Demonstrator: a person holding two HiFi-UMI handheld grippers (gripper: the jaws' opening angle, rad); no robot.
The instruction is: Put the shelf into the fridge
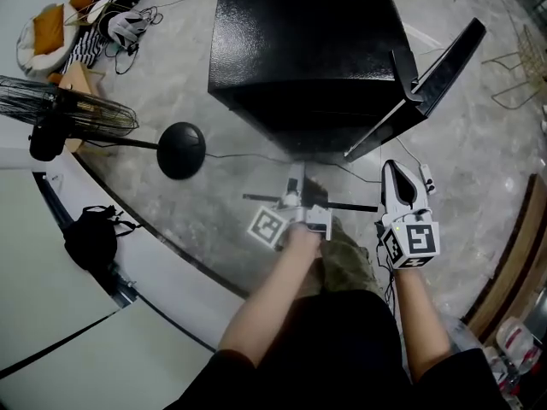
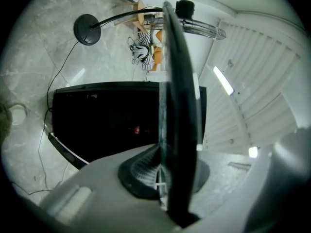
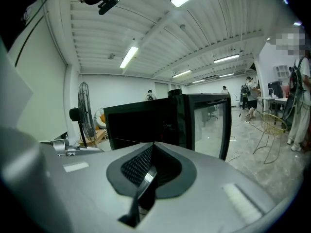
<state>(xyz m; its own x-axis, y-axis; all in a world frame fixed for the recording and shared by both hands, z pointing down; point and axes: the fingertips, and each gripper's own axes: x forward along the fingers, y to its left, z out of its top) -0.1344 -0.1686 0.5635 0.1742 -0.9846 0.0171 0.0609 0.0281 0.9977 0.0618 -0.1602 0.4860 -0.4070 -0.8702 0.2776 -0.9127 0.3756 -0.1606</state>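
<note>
The black mini fridge (image 1: 299, 49) stands on the floor ahead, its door (image 1: 427, 84) swung open to the right. The shelf (image 1: 350, 206) is a thin clear pane with a dark rim, held level in front of the fridge. My left gripper (image 1: 296, 178) is shut on it; in the left gripper view the shelf (image 2: 177, 81) runs edge-on as a dark band out of the shut jaws (image 2: 163, 178). My right gripper (image 1: 395, 171) is at the shelf's right side, near the door. Its jaws (image 3: 146, 178) are closed with a thin glossy strip, apparently the shelf's edge, pinched between the pads.
A standing fan (image 1: 60, 114) with a round black base (image 1: 181, 150) stands to the left of the fridge. A black bag (image 1: 90, 237) lies by the wall and clothes (image 1: 111, 7) are piled further back. A wire chair (image 3: 269, 127) and several people are at the right.
</note>
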